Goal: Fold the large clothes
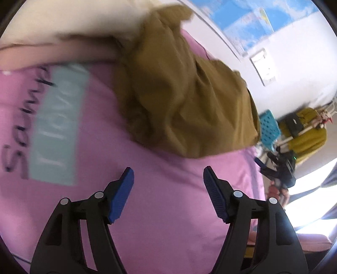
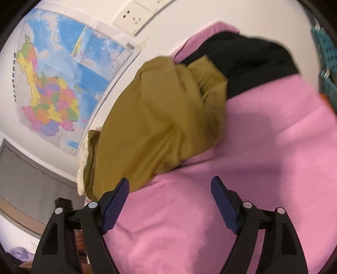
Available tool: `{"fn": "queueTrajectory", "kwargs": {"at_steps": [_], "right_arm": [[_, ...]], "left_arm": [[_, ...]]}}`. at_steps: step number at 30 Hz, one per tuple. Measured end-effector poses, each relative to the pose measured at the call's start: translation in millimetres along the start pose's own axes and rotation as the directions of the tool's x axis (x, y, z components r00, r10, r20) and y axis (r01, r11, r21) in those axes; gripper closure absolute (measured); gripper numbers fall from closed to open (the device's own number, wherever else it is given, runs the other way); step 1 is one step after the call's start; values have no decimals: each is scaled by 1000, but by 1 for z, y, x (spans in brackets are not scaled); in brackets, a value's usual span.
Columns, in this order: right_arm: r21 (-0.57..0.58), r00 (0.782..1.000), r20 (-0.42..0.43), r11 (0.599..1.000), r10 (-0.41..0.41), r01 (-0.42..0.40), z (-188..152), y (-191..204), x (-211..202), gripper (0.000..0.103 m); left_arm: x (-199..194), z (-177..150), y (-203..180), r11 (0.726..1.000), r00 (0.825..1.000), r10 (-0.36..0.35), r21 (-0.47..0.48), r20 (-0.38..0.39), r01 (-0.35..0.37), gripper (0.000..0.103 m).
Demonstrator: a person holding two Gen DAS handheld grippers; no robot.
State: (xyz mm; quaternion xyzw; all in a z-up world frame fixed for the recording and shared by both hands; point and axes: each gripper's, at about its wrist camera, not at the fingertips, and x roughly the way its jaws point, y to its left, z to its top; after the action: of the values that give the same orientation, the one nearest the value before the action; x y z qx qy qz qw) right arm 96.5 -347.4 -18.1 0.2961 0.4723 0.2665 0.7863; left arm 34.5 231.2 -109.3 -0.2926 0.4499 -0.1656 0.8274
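Note:
An olive-brown garment (image 1: 185, 99) lies crumpled on a pink sheet (image 1: 147, 189) with a pale blue printed panel (image 1: 56, 126). My left gripper (image 1: 168, 175) is open and empty, above the pink sheet just short of the garment's near edge. In the right wrist view the same olive garment (image 2: 155, 122) lies bunched on the pink sheet (image 2: 252, 168), partly over a black garment (image 2: 248, 61). My right gripper (image 2: 169, 185) is open and empty, its left finger (image 2: 114, 206) close to the garment's lower edge.
A white pillow (image 1: 73, 19) lies behind the garment. A wall map (image 2: 63, 84) and a socket (image 2: 132, 14) are on the wall. A turquoise crate (image 1: 269, 128), a yellow chair with bags (image 1: 303, 130) and the other gripper (image 1: 278, 170) stand past the bed edge.

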Motion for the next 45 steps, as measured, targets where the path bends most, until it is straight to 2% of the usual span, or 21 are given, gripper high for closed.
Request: {"fn": "queueTrajectory", "kwargs": {"at_steps": [2,3,6,11,15,17,20,23,27,30,33,35,38,40,45], "right_arm": [[10,1000,-16,1000,7,-7,-1,4,17,25],[22,1000,-17,1000,10,-9,0,5,24,25],[34,1000,10,999,-2,1,10,12,43,25],[82,998,66,996,12,-18,27,15,63,20],[108,993,121,994,-5,-8,30,18,68,18],[126,985,174,992,7,-29,28,19,64,18],[96,976,218,995,16,-38,26,26,61,18],[109,987,159,994,-13,-4,30,23,72,17],[70,991,124,997,-43,34,26,32,78,15],[51,989,139,998,-54,47,25,37,79,15],[22,977,210,999,39,-45,25,39,64,19],[46,981,190,997,47,-56,29,35,66,19],[80,990,141,996,19,-31,29,25,78,19],[57,991,134,998,-1,-7,27,28,81,17],[54,990,136,998,-44,37,26,37,91,9]], "left_arm": [[13,1,-4,1000,1000,-22,-2,-13,22,34],[19,4,-8,1000,999,-32,-1,-9,32,30],[26,14,-9,997,998,-65,-29,21,65,29],[30,27,13,972,985,-152,-167,78,164,28],[34,33,11,965,984,-146,-204,101,164,28],[29,32,15,958,980,-152,-226,128,178,28],[28,27,10,955,975,-144,-236,169,182,28],[26,26,12,958,977,-130,-232,169,167,28],[23,29,13,955,978,-128,-247,163,166,28],[22,32,-5,977,986,-69,-188,150,97,28],[16,36,-23,992,988,-32,-115,154,50,28],[19,41,-13,985,988,-65,-148,141,86,28],[30,44,6,970,987,-103,-207,123,127,28],[35,44,12,962,984,-119,-230,130,147,28],[39,44,9,971,981,-114,-189,160,144,28]]}}
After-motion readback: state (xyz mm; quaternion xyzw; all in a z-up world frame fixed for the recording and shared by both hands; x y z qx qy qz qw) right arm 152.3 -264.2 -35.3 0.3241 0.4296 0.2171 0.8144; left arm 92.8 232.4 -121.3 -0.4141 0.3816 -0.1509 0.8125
